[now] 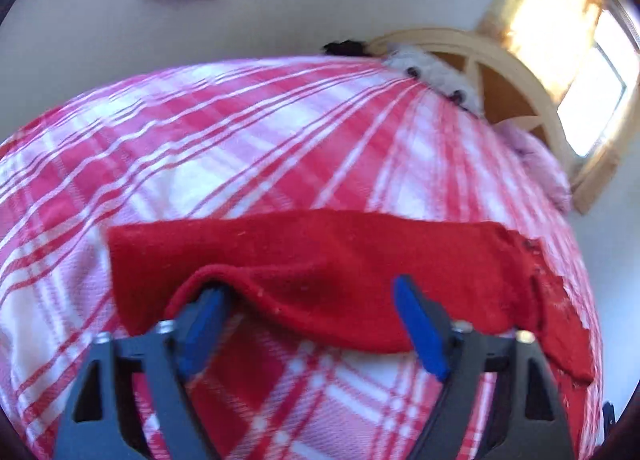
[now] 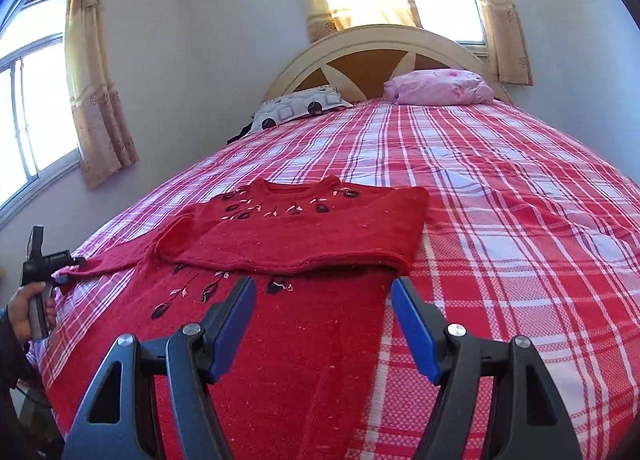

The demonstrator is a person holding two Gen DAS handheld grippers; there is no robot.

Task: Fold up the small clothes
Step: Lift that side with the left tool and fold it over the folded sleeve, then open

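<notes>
The red sweater (image 2: pixel 296 236) is spread on the plaid bedspread (image 2: pixel 520 220); its sleeve (image 1: pixel 304 260) is straddled, ungripped, by the half-open left gripper (image 1: pixel 308 300), at nine o'clock of the empty, open right gripper (image 2: pixel 324 300)

readable text: none in either view
left gripper (image 2: pixel 60 268): a short pale marking on its black body in the right wrist view, too small and blurred to read
red sweater (image 2: pixel 296 232): stitched leaf and flower motifs only, no letters or numbers
patterned pillow (image 2: pixel 300 106): squares and circles only, no writing
plaid bedspread (image 2: pixel 520 220): no label or print visible
</notes>
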